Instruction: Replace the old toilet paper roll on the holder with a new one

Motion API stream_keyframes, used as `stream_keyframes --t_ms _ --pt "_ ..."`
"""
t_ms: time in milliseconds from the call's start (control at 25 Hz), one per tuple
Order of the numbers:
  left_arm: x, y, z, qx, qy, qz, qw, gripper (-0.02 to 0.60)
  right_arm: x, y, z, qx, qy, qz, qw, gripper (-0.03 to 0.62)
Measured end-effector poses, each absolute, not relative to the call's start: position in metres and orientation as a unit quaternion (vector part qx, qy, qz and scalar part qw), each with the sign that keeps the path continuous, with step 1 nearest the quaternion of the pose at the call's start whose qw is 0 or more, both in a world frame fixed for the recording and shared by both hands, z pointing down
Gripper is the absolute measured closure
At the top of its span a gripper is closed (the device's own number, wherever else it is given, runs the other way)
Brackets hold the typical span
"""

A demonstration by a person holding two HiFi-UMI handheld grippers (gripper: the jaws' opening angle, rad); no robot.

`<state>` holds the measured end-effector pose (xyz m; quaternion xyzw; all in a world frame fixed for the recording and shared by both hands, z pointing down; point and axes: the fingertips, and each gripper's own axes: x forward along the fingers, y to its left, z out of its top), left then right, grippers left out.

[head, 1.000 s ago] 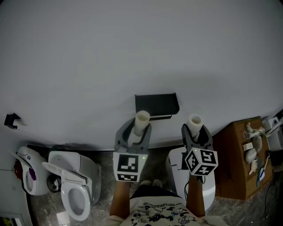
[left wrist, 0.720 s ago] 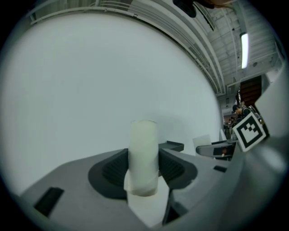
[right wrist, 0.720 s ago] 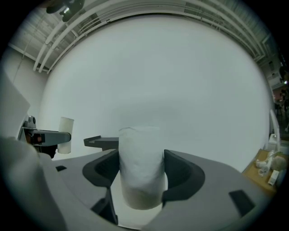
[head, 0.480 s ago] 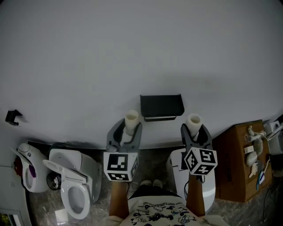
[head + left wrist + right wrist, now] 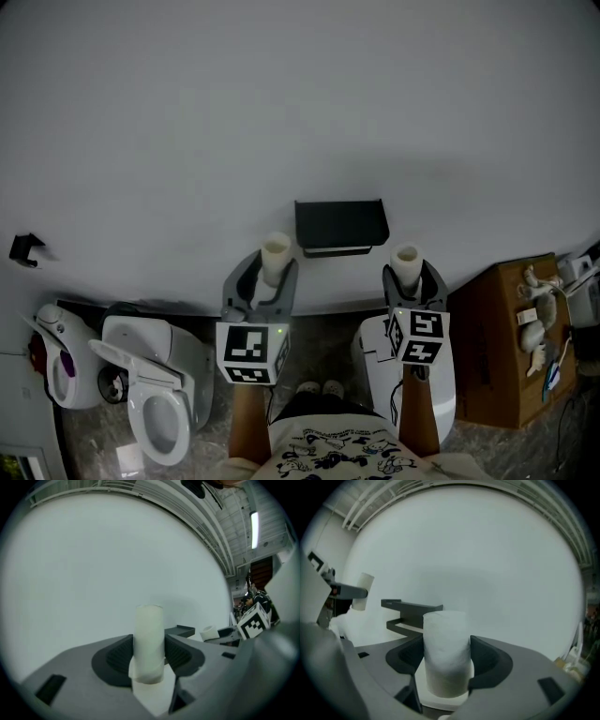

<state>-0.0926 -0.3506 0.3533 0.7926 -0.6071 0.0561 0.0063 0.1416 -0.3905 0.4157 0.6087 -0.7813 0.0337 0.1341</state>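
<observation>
The black wall holder [image 5: 339, 225] hangs between my two grippers, a flat shelf with a bar under it; I see no roll on it. My left gripper [image 5: 274, 267] is shut on a thin, nearly spent paper roll [image 5: 276, 255], upright, below and left of the holder. In the left gripper view that slim roll [image 5: 149, 641] is pinched between both jaws. My right gripper [image 5: 408, 272] is shut on a thicker white roll [image 5: 406, 262], below and right of the holder. The right gripper view shows this fuller roll [image 5: 446, 653] clamped upright, with the holder [image 5: 410, 611] to its left.
A white toilet [image 5: 155, 394] with its seat up stands on the floor at lower left, next to a white device [image 5: 56, 366]. A white bin [image 5: 375, 356] sits under my right gripper, a brown wooden cabinet [image 5: 511, 337] to its right. A black hook [image 5: 23, 251] is on the wall.
My left gripper has carried the thin roll leftward, out from under the holder. My right gripper has rolled about its own axis and sunk slightly, still holding its roll.
</observation>
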Motion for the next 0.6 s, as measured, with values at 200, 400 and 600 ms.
stream_keyframes --t_ms 200,400,600 --pt "-0.091 -0.352 0.351 0.794 -0.604 0.06 0.001 0.376 0.148 -0.405 0.426 0.599 -0.759 -0.061 0.247 0.283" --pt "-0.091 -0.351 0.354 0.792 -0.606 0.066 -0.002 0.376 0.156 -0.42 0.432 0.567 -0.727 -0.164 0.351 0.284" --pt "-0.092 -0.35 0.358 0.791 -0.608 0.07 0.001 0.376 0.156 -0.43 0.443 0.508 -0.671 -0.281 0.461 0.284"
